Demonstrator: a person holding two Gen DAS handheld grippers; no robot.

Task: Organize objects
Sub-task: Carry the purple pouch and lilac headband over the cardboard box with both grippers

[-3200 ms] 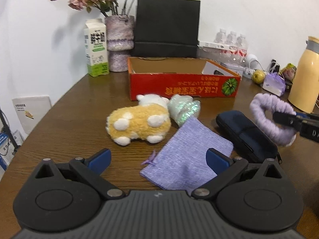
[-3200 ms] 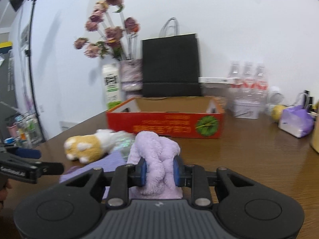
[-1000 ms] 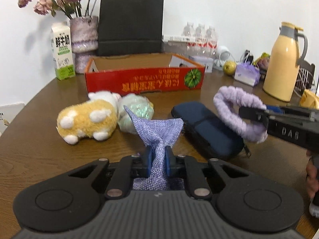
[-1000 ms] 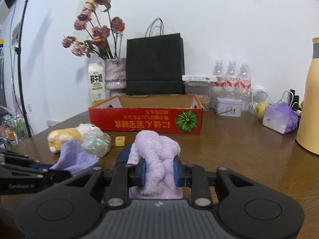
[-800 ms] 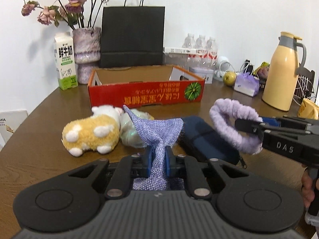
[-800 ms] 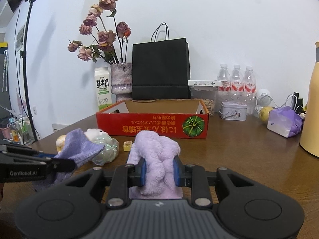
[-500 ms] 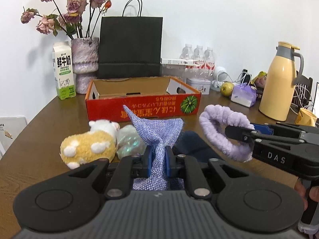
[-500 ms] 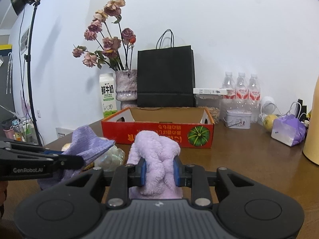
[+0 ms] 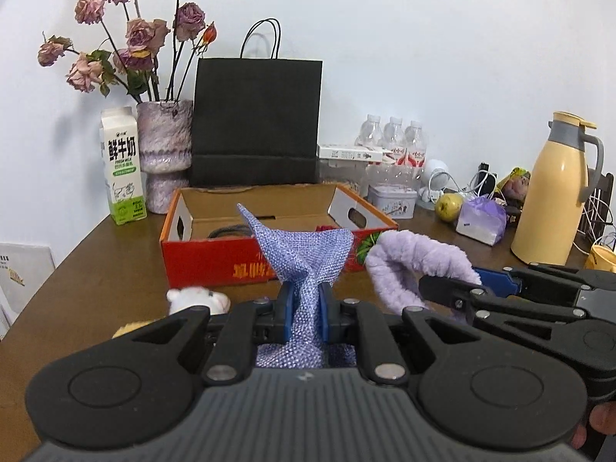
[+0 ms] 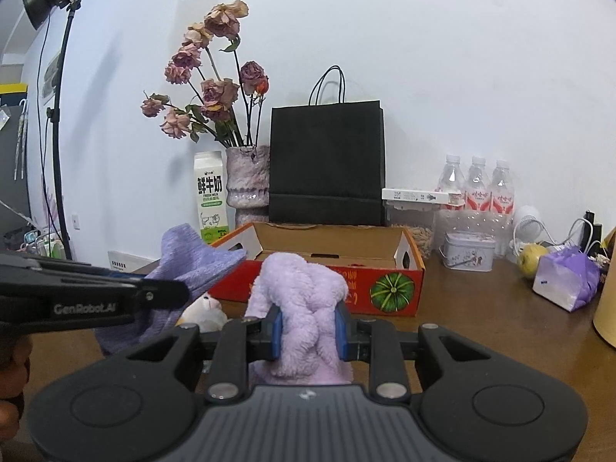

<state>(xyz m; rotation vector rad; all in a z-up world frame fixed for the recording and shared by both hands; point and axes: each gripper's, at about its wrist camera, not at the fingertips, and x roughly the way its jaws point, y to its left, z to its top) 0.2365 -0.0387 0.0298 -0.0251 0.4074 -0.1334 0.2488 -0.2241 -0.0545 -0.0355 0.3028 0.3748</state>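
In the left wrist view, the left gripper sits at the lower centre of the frame with its two blue pads closed tightly on the lavender cloth pouch. The pouch is pinched at its lower part, so the loose fabric fans out above the pads and hides part of the red cardboard box behind it. It is probably held this way because the cloth is soft and a narrow pinch is the only firm hold.

In the right wrist view, the right gripper is at the lower centre, and its pads are closed on the fluffy purple scrunchie, which bulges up between them. The same scrunchie appears at the right middle of the left wrist view, beside the pouch and near the front wall of the box.

Both items hang in the air, above the brown table and in front of the box, which is open at the top in the middle of both frames. This suggests that the box is the place for collecting things, and both loads seem ready to go in.

A plush toy lies on the table at the lower left of the left wrist view, apart from the box, so it seems not yet sorted.
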